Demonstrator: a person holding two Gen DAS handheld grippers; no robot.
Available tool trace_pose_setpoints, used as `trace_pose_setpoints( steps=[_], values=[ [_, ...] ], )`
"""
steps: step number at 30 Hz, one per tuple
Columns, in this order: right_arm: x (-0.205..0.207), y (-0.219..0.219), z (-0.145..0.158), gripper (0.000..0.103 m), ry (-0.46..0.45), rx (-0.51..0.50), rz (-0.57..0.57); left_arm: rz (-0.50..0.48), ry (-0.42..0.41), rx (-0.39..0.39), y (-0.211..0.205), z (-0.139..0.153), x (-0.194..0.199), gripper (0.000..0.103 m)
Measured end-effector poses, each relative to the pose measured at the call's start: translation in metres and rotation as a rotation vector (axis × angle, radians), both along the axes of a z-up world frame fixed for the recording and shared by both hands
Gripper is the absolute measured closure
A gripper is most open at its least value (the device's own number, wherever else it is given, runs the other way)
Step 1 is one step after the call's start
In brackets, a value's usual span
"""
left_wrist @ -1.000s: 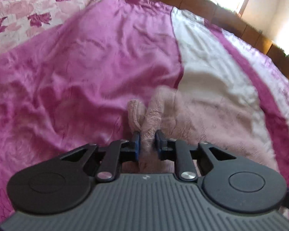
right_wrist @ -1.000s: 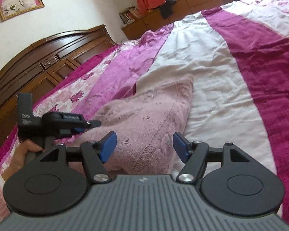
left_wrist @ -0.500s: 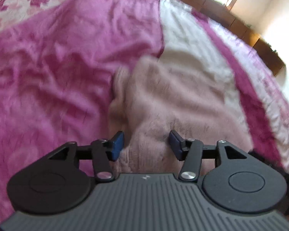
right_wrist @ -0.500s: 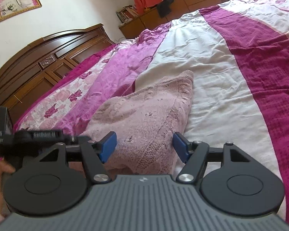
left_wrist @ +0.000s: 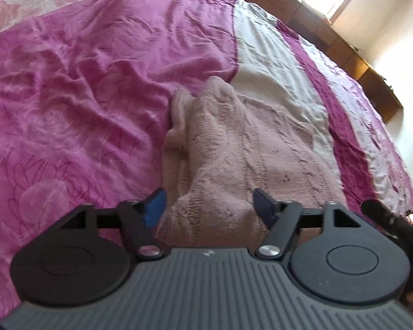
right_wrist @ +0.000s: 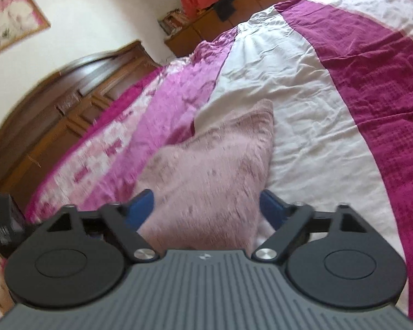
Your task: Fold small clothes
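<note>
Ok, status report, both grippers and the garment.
Left gripper open, empty. Right gripper open, empty. Pink knit lies folded on the bed, one part bunched at its left edge. Nothing in the way.

One pink knit garment (left_wrist: 250, 148) lies on one bed (left_wrist: 82, 88). Two claws are in view, one left (left_wrist: 209, 202) and one right (right_wrist: 206, 202). One framed picture (right_wrist: 12, 19) hangs on the wall.

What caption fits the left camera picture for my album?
Open left gripper above a folded pink knit sweater on a magenta and white bedspread.
</note>
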State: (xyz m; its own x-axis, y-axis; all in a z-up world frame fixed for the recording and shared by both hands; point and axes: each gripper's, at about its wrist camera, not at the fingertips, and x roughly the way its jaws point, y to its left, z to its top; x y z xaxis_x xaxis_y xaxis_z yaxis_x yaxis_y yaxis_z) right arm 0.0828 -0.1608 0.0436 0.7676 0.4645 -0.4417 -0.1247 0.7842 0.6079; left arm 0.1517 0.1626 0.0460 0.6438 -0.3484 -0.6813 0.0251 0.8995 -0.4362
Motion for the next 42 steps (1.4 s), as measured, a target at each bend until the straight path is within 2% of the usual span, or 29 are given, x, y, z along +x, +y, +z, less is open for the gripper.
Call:
trace_pose_setpoints(
  steps=[5, 11, 19, 20, 21, 23, 25, 30, 35, 42],
  values=[
    [0.025, -0.008, -0.009, 0.01, 0.105, 0.098, 0.007, 0.014, 0.053, -0.03, -0.001, -0.015, 0.004, 0.025],
    [0.049, 0.002, -0.045, 0.01, 0.244, 0.189, 0.061, 0.045, 0.077, -0.098, -0.001, -0.025, 0.006, 0.022],
    [0.069, 0.007, -0.061, 0.01, 0.26, 0.298, 0.092, 0.057, 0.093, -0.216, -0.004, -0.039, 0.008, 0.025],
    [0.072, 0.007, -0.063, 0.013, 0.264, 0.303, 0.093, 0.057, 0.09, -0.228, -0.004, -0.04, 0.008, 0.032],
    [0.075, 0.008, -0.064, 0.021, 0.267, 0.303, 0.096, 0.053, 0.094, -0.239, -0.005, -0.041, 0.008, 0.035],
    [0.078, 0.01, -0.066, 0.031, 0.277, 0.296, 0.085, 0.061, 0.096, -0.25, -0.005, -0.042, 0.007, 0.045],
    [0.08, 0.009, -0.067, 0.037, 0.287, 0.322, 0.075, 0.068, 0.093, -0.267, -0.003, -0.041, 0.006, 0.051],
    [0.08, 0.004, -0.057, 0.044, 0.295, 0.397, 0.072, 0.061, 0.084, -0.335, 0.004, -0.029, 0.0, 0.056],
    [0.069, -0.007, -0.031, 0.045, 0.279, 0.466, 0.078, 0.036, 0.081, -0.411, 0.001, -0.011, -0.015, 0.057],
    [0.026, -0.03, -0.003, 0.045, 0.275, 0.449, 0.071, -0.018, 0.089, -0.398, -0.023, 0.009, -0.05, 0.057]
  ],
)
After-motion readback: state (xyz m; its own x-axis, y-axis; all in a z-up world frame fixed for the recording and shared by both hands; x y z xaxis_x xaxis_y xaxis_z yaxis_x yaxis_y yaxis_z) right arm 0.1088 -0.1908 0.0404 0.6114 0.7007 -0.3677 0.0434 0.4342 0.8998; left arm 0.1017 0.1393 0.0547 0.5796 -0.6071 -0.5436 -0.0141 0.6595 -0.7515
